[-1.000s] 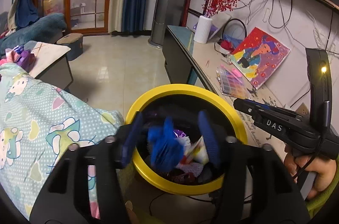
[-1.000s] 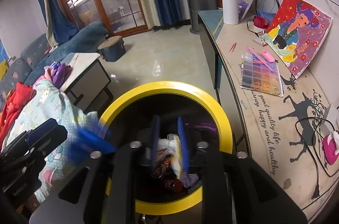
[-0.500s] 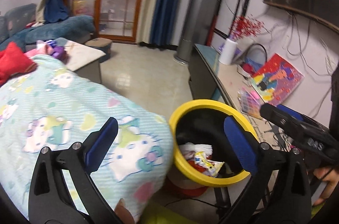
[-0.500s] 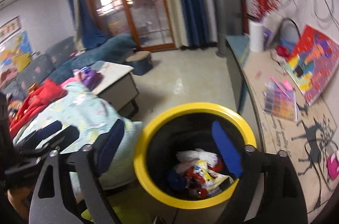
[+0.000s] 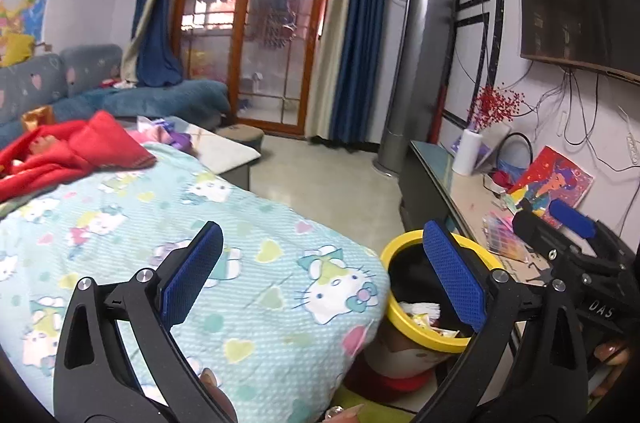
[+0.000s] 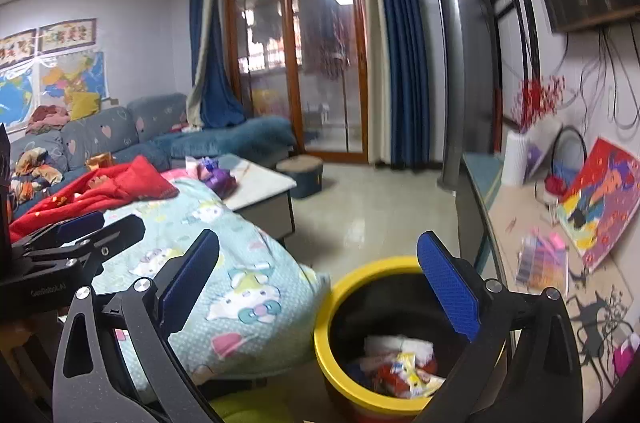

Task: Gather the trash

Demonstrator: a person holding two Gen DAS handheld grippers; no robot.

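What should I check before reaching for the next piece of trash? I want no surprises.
1. Left gripper empty, jaws open: ok.
2. Right gripper empty, jaws open: ok.
3. Wrappers inside the yellow-rimmed bin: ok.
4. Bin upright beside the Hello Kitty blanket: ok.
5. Next trash item located: cannot tell.
6. The two grippers apart: ok.

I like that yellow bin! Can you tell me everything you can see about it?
The bin is round, with a thick, glossy yellow rim and a dark inside. It stands upright and open, with no lid, low between the Hello Kitty blanket and the long cabinet. Trash lies at the bottom: white paper and colourful wrappers. In the left view its lower body looks pale, with a red base. Both grippers are open above it, holding nothing.
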